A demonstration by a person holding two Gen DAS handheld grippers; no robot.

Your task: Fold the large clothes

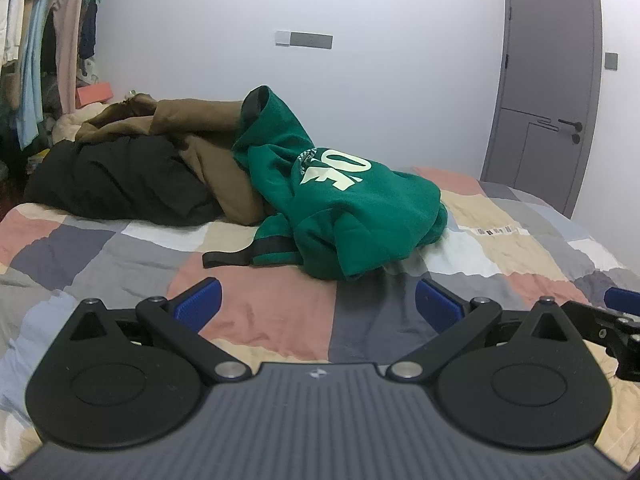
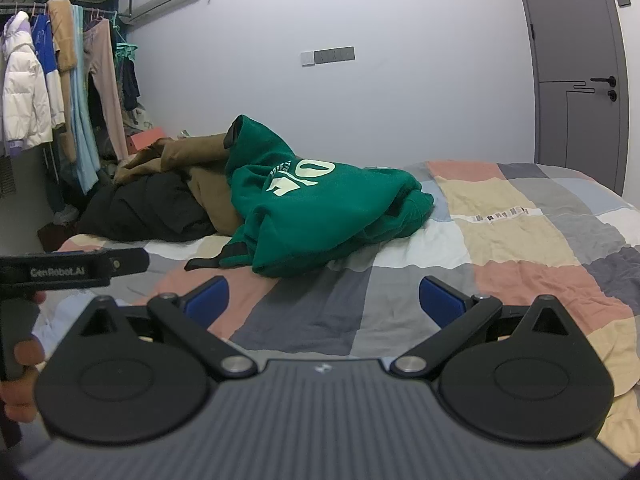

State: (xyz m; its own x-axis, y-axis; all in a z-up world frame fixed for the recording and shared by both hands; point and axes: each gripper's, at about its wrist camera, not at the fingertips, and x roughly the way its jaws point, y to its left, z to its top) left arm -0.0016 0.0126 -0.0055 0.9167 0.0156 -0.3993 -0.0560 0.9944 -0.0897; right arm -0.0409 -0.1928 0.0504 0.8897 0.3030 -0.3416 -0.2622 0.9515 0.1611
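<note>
1. Left wrist view: the left gripper (image 1: 318,300) is hovering low over the patchwork bedspread (image 1: 120,248) with its blue pads spread wide and nothing between them. The green sweatshirt (image 1: 340,208) is lying crumpled ahead of it, near the middle of the bed, leaning against a heap made of a brown garment (image 1: 216,148) and a black garment (image 1: 116,180). A black-trimmed cuff or strap (image 1: 228,258) is trailing out toward the gripper. The tip of the right gripper (image 1: 616,312) is showing at the right edge.

2. Right wrist view: the right gripper (image 2: 324,300) is likewise gaping wide and gripping nothing, hanging over the bedspread short of the green sweatshirt (image 2: 320,208). The left gripper (image 2: 72,268) is sitting just beside it, held by a hand (image 2: 24,368).

3. Handling, as a judgement: the sweatshirt is looking like thick, soft fleece, fairly heavy for cloth, limp, and not slippery. It is probably dragging rather than sliding, and loose layers are likely bunching under the pads. The ribbed black hem and cuffs are offering the firmest places to pinch; taking two separated edge points, one per gripper, is looking best for lifting it clear of the heap and spreading it flat.
</note>
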